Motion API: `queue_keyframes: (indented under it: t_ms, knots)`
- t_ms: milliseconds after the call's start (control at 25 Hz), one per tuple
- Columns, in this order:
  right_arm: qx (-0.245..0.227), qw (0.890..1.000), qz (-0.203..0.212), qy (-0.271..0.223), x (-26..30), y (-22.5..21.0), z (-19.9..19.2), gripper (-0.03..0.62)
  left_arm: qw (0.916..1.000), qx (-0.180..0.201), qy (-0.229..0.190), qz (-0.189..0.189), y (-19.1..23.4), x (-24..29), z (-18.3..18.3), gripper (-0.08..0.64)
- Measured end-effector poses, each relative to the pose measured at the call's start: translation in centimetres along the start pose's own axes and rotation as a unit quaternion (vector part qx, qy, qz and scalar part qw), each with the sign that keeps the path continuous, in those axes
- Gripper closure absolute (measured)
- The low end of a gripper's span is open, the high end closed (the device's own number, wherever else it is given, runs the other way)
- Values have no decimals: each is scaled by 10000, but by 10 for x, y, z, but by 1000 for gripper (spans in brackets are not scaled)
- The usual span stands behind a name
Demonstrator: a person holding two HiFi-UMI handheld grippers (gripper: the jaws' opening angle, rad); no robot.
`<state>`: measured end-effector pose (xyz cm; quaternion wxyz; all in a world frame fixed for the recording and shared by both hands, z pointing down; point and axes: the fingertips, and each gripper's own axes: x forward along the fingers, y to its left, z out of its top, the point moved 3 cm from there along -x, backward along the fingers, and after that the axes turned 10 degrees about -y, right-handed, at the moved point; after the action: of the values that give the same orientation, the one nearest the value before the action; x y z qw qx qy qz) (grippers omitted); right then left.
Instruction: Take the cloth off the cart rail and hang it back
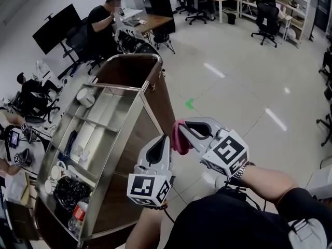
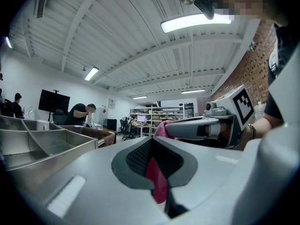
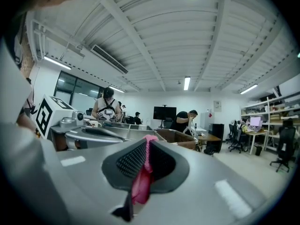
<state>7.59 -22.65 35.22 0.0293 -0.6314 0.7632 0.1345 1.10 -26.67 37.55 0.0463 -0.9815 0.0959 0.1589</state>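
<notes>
cloth (image 1: pixel 180 137) is up, rail (image 1: pixel 149 112) lies to its left

the left gripper (image 1: pixel 165 140) and right gripper (image 1: pixel 183 127) both pinch the cloth, just right of the rail. the rail runs away from the person. the left gripper is nearer to it.

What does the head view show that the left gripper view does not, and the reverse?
Only the head view: a white cup, black bag and bottle inside the cart. Only the left gripper view: ceiling lamps, and the left gripper with jaws closed on the pink cloth. Both: the cart, the pink cloth, and the right gripper gripping it.
</notes>
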Motion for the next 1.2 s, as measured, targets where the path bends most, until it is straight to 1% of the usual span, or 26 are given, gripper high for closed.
queue_keyframes:
  t_ms: [80, 240, 360, 480, 560, 680, 800, 880, 1000, 1200]
  knots:
    - [38, 10000, -2, -27, 6, -20, 0, 581, 10000, -3, 53, 55, 6, 18, -5, 557]
    - [103, 9999, 83, -91, 16, -54, -16, 581, 9998, 84, 116, 151, 17, 47, -27, 557]
    - [357, 9993, 103, -79, 31, -76, -8, 581, 9995, 185, 163, 204, 29, 71, -23, 555]
    - [267, 9987, 351, -262, 17, -116, 3, 581, 9985, 240, 242, 434, 9, 106, -21, 557]
    - [287, 9979, 482, -313, 9, -143, 1, 581, 9977, 279, 245, 573, -1, 131, -27, 557]
    - [330, 9966, 668, -356, 16, -178, -9, 581, 9957, 317, 246, 837, 5, 161, -41, 557]
    - [392, 9944, 900, -396, 25, -206, -19, 581, 9933, 433, 234, 1046, 12, 185, -50, 557]
    - [407, 9931, 1015, -434, 28, -226, -19, 581, 9917, 501, 217, 1168, 13, 203, -51, 557]
    - [415, 9914, 1143, -474, 33, -254, -15, 581, 9887, 498, 204, 1401, 14, 226, -52, 555]
    - [528, 9891, 1251, -576, 48, -284, -14, 581, 9870, 628, 227, 1465, 18, 249, -53, 557]
